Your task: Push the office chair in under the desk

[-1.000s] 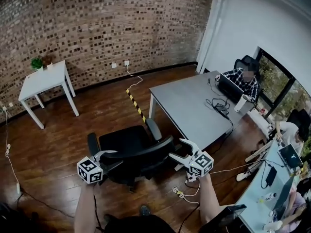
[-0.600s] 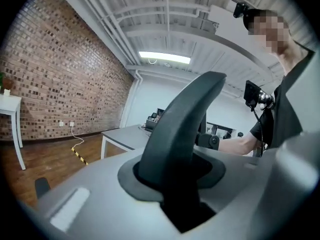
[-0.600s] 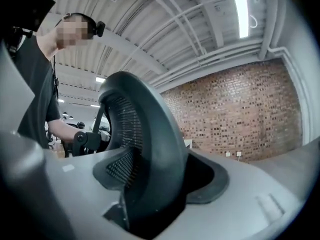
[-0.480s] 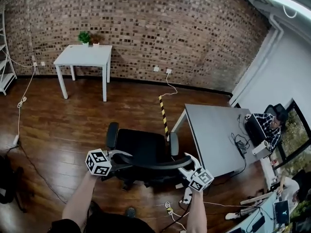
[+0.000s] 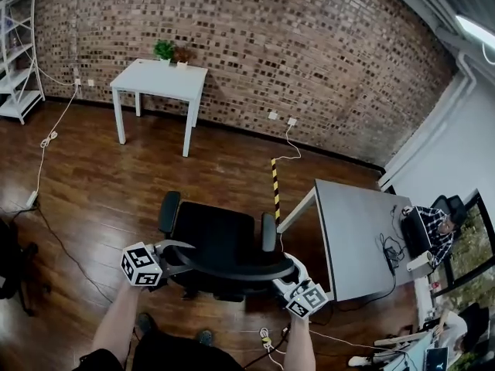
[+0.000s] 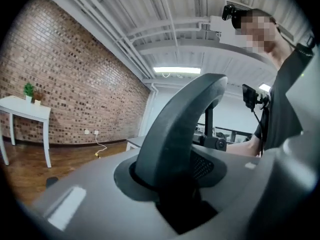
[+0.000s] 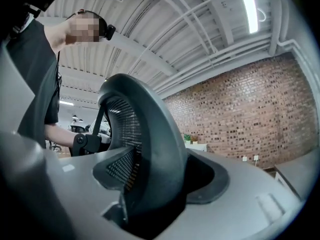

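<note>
The black office chair (image 5: 213,234) stands on the wooden floor, its seat towards the brick wall, just left of the grey desk (image 5: 360,230). My left gripper (image 5: 184,255) is shut on the left end of the backrest's top rim (image 5: 240,267), and the right gripper (image 5: 285,273) on its right end. In the left gripper view the curved rim (image 6: 175,134) fills the gap between the jaws of that gripper (image 6: 175,196), which have just opened slightly round it. The right gripper view shows the rim and mesh (image 7: 150,149) wedged in the right gripper (image 7: 150,204), which closed a little.
A white table (image 5: 158,78) with small plants stands by the brick wall, and a shelf (image 5: 15,60) at far left. Yellow-black tape (image 5: 275,184) and cables (image 5: 263,337) lie on the floor. A person with a laptop (image 5: 437,226) sits at the desk's far side.
The chair has rolled and turned with both grippers on its backrest: it was angled at the desk's corner, now its seat faces the brick wall with the desk at its right.
</note>
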`<state>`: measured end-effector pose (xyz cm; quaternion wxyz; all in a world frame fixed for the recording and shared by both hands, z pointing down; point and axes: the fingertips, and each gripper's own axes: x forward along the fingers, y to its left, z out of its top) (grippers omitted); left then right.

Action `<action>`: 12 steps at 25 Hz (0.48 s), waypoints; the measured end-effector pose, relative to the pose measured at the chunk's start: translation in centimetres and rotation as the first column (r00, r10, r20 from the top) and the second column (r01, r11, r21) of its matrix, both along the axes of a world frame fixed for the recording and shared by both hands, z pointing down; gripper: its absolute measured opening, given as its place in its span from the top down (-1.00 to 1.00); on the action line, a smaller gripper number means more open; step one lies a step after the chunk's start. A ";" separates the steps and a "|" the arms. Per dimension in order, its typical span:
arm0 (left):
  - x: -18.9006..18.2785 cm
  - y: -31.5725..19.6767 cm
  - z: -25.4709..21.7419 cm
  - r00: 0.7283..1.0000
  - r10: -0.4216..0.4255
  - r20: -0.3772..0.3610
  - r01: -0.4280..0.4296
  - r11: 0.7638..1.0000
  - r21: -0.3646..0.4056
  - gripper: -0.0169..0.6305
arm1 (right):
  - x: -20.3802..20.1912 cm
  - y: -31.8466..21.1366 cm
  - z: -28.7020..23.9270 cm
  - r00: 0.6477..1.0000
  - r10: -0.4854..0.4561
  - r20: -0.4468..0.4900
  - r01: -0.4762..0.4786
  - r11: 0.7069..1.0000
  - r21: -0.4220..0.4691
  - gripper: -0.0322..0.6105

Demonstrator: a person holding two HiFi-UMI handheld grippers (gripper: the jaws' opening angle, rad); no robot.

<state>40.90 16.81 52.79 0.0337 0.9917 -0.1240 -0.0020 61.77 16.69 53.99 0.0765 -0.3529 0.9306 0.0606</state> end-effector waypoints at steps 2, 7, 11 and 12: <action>-2.2 -0.6 -0.7 0.995 -0.094 -0.008 0.095 0.995 0.037 -0.02 | -2.0 -1.1 -0.3 0.999 -0.038 0.000 0.038 0.999 -0.008 -0.02; -8.8 -1.0 -2.9 0.969 -0.246 -0.018 0.247 0.968 0.055 -0.07 | -8.4 -3.6 -2.0 0.989 -0.148 -0.002 0.148 0.989 -0.029 -0.01; -18.2 -2.6 -2.9 0.944 -0.328 -0.028 0.329 0.943 0.051 -0.12 | -17.5 -5.8 -2.0 0.978 -0.211 0.006 0.211 0.976 -0.052 0.00; -20.3 -3.0 -3.2 0.933 -0.359 -0.029 0.360 0.931 0.055 -0.16 | -19.5 -6.2 -2.1 0.975 -0.224 0.008 0.224 0.973 -0.056 0.00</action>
